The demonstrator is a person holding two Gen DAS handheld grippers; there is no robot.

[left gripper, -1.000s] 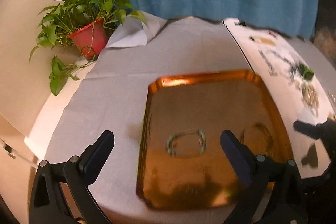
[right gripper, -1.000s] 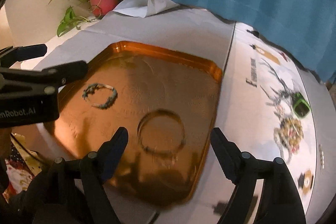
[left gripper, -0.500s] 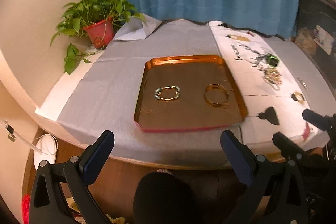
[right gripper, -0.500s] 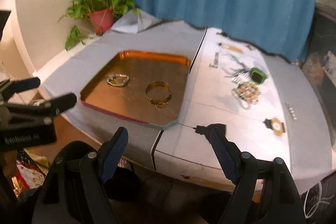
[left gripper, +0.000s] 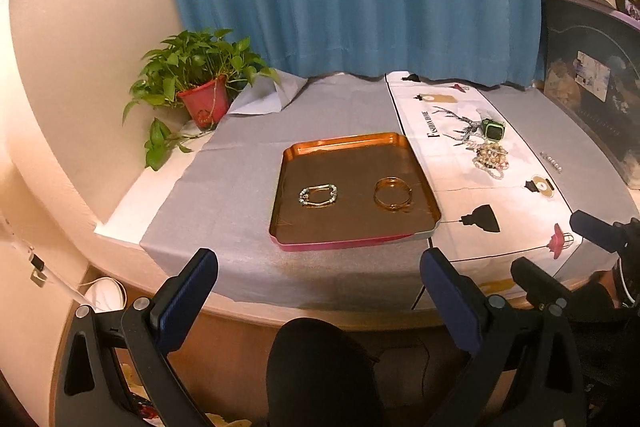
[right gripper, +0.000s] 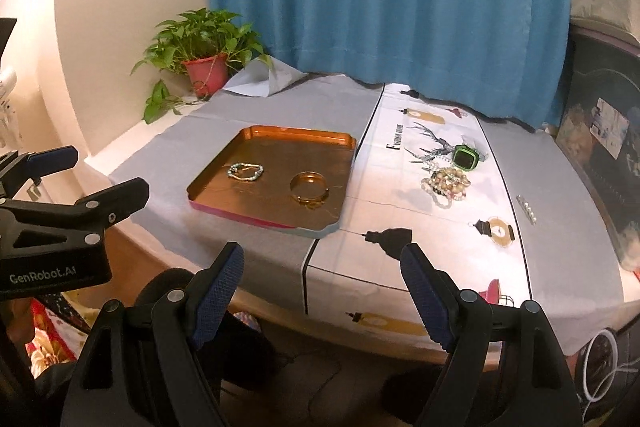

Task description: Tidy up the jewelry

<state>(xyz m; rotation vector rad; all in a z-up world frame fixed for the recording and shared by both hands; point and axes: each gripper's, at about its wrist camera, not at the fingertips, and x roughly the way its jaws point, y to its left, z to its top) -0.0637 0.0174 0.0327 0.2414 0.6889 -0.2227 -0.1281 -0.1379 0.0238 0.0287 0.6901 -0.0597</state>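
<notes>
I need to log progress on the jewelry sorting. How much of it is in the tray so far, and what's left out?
Done: a beaded turquoise bracelet and a gold bangle lie in the copper-coloured metal tray. In hand: nothing; the left gripper and right gripper are both open and empty, off the table's near edge. Left: the pile of pearly beaded bracelets, the green-cased watch and a small silver bar clip sit on the printed white cloth.
</notes>
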